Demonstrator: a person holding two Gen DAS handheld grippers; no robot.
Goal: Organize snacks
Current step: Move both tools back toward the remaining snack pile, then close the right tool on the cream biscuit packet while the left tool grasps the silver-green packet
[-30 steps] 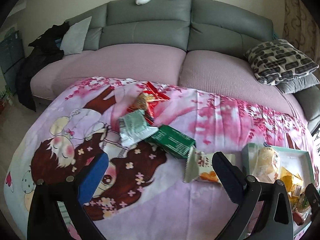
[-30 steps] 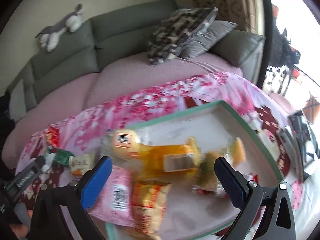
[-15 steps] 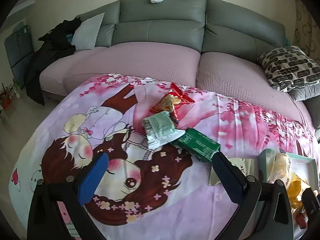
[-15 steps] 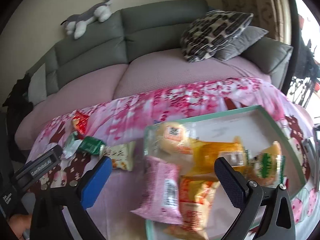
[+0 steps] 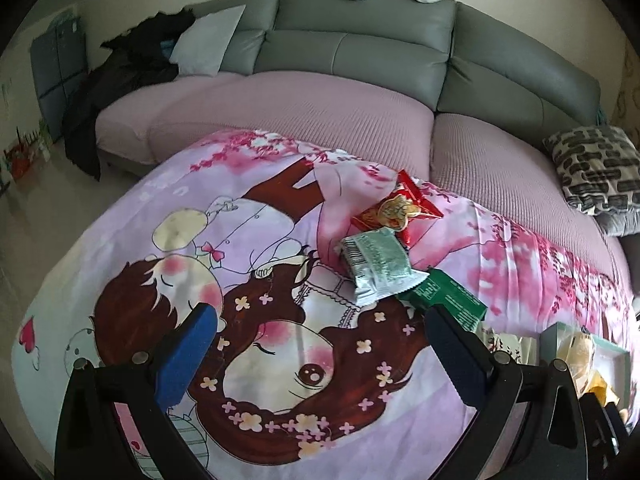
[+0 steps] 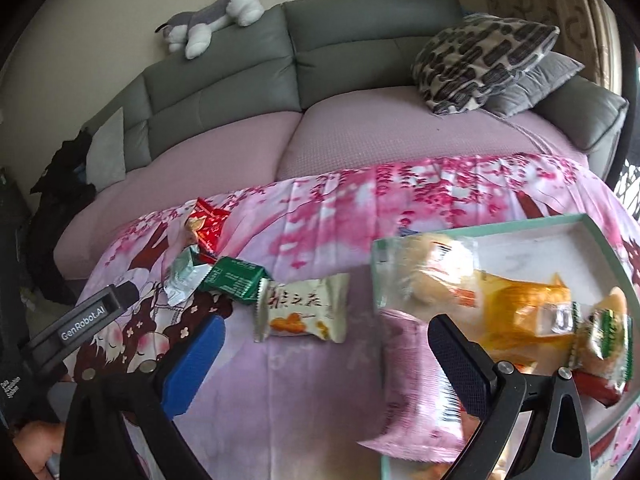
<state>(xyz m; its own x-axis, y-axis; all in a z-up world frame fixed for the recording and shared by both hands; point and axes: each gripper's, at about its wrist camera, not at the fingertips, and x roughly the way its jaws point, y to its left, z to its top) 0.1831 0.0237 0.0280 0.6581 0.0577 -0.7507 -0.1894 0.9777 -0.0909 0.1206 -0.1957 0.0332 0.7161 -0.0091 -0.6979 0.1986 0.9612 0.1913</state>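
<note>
Snacks (image 6: 301,311) litter cartoon-print blanket (image 5: 280,360) before grey sofa (image 5: 360,48).

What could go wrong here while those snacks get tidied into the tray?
The pink packet hangs over the tray rim, so a nudge from the open right gripper might tip it out. The silver packet, green packet and red packet overlap; the open left gripper could drag two at once. The soft blanket may bunch.
</note>
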